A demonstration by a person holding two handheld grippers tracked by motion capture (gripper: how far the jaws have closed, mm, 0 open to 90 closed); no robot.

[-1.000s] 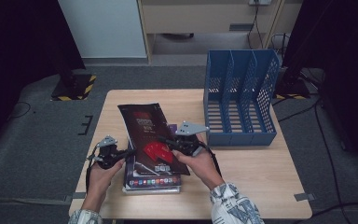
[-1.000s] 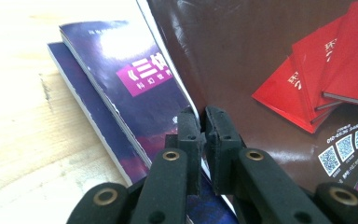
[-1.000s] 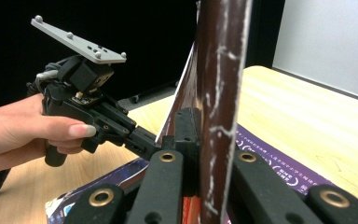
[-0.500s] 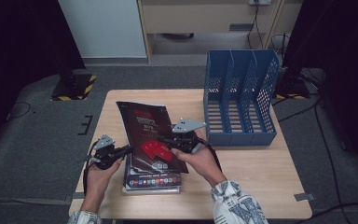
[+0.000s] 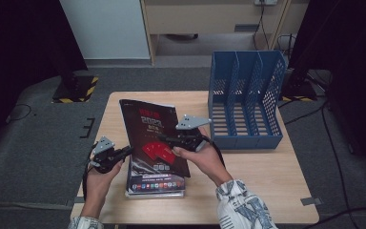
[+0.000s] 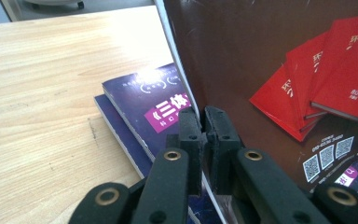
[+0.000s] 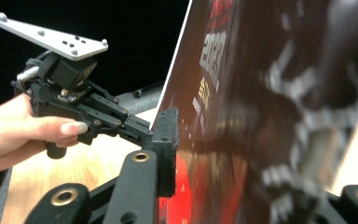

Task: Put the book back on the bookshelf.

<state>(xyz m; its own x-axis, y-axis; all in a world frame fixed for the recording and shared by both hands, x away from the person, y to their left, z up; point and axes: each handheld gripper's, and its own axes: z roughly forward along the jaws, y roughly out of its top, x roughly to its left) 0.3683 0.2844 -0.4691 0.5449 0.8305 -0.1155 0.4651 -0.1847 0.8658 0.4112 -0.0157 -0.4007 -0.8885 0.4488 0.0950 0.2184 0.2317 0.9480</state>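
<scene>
Right claw (image 7: 242,140): rises from six o'clock; its near jaw stands sharp at the dark book's white edge, the other jaw is a blur at four o'clock. Jaws have just been opening, book between them.
Dark book (image 7: 209,70): tilted up, cover with pale print and a red patch, spanning twelve to five o'clock.
Left claw (image 7: 142,131): at nine o'clock, grey plate on top, tips at the book's edge.
Hand (image 7: 14,135): grips the left claw's body.
Tabletop (image 7: 81,170): pale wood at seven o'clock.
</scene>
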